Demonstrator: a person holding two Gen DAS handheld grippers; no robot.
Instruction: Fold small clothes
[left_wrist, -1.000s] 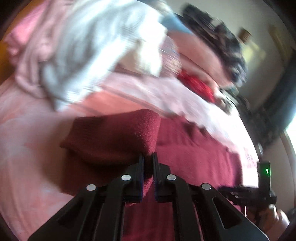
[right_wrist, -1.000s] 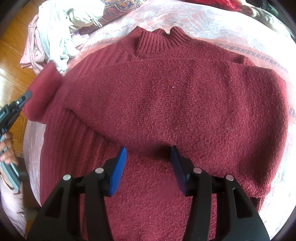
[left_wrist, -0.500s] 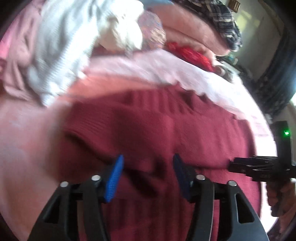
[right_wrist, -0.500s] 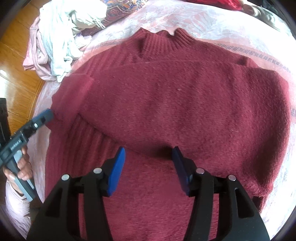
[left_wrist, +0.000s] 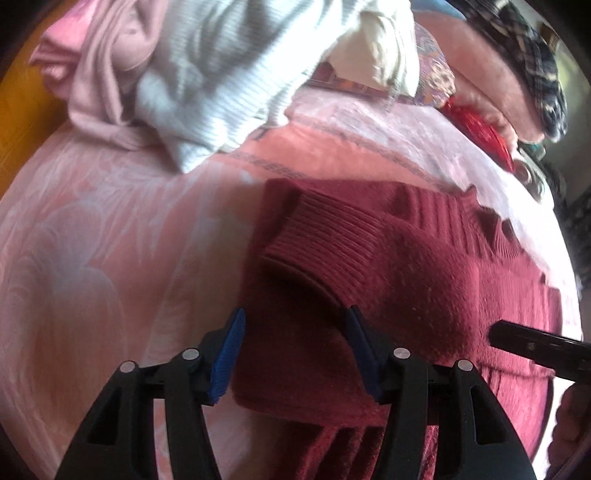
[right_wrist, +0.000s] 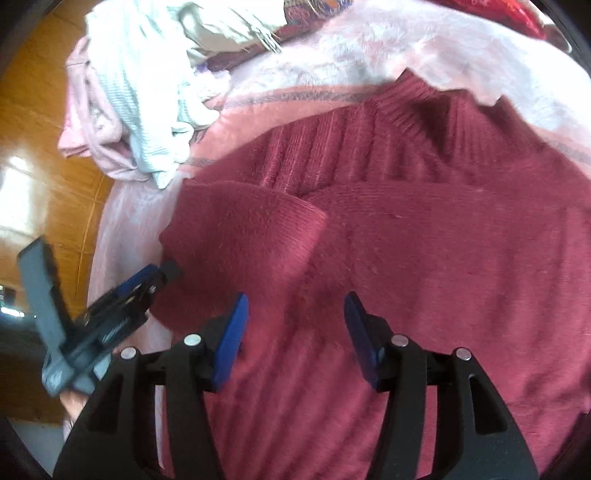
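Observation:
A dark red knit sweater (left_wrist: 413, 280) lies flat on the bed, collar at the far side. One sleeve is folded in over the chest, its ribbed cuff (left_wrist: 314, 240) lying loose. My left gripper (left_wrist: 295, 354) hovers open over the sweater's left edge, with fabric below the fingers but not pinched. In the right wrist view the same sweater (right_wrist: 461, 258) fills the frame, the folded sleeve (right_wrist: 251, 236) at left. My right gripper (right_wrist: 295, 328) stands open above the sweater's body, gripping nothing. The left gripper (right_wrist: 155, 280) shows at the sleeve's left edge, a hand beneath it.
A heap of white ribbed and pale pink clothes (left_wrist: 207, 85) sits at the bed's far left corner. The pink patterned blanket (left_wrist: 92, 240) covers the bed. A red item (left_wrist: 476, 125), pink pillows and plaid fabric (left_wrist: 532, 55) lie at the far right. Wooden floor (right_wrist: 37, 129) lies left of the bed.
My left gripper was shut on the sleeve cuff; it opened, let go and sank, and the sleeve now lies across the sweater. My right gripper slid left over the sweater, still open.

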